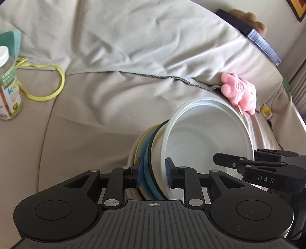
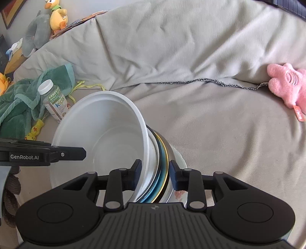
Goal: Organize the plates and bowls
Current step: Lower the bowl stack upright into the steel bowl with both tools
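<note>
A stack of bowls and plates (image 1: 153, 162) is held between my two grippers over a beige sofa. The top piece is a large white bowl (image 1: 206, 139), seen also in the right wrist view (image 2: 107, 134). Under it sit blue, yellow-rimmed and white dishes (image 2: 162, 172). My left gripper (image 1: 154, 174) is shut on the left edge of the stack, one pad inside the white bowl, one under the dishes. My right gripper (image 2: 155, 174) is shut on the opposite edge the same way. Each gripper shows in the other's view.
A pink plush toy (image 1: 239, 92) lies at the sofa's back seam to the right. A vitamin bottle (image 2: 53, 101) stands on the left by a green towel (image 2: 21, 95) and a yellow cord (image 1: 47, 95). More plush toys (image 2: 57, 13) sit far left.
</note>
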The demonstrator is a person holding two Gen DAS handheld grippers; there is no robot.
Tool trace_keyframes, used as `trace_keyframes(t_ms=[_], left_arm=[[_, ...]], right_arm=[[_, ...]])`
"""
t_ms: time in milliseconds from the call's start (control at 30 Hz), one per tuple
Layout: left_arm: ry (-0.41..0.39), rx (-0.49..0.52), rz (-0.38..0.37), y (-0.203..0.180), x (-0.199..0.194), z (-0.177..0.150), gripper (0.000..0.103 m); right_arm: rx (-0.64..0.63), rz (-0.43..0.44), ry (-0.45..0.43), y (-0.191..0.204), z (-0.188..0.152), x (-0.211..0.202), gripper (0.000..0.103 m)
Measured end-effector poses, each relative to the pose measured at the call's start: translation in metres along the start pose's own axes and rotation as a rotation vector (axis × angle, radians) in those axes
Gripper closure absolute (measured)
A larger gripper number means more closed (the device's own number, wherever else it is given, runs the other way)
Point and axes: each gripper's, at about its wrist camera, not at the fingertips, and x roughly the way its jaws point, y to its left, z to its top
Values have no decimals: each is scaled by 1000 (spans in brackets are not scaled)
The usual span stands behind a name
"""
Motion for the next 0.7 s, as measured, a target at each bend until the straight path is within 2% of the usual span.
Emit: trace_keyframes(t_ms=[100, 267, 367, 433, 500, 567, 633, 700], left_arm=[[-2, -33, -2, 6, -3, -3, 66], [16, -77, -3, 13, 2, -4, 66], [36, -114, -9, 21, 8, -4, 65], [63, -147, -17, 28, 15, -4, 60], [80, -174, -17, 35, 19, -6, 46], [86, -180, -14, 38, 21, -7, 39], [95, -183, -26, 39, 23, -8, 38], [119, -187, -63, 37, 27, -8, 46]], right_arm=[[-5, -2, -7, 3, -1, -4, 68], [13, 13, -3, 2, 1, -4, 64], [42, 7, 14, -3, 3, 4, 54], [61, 8, 31, -6, 3, 10, 48], [73, 16, 49, -8, 2, 16, 48], [75, 23, 62, -8, 2, 21, 48], [74, 22, 74, -7, 1, 25, 47], [81, 23, 100, -9, 1, 30, 47]])
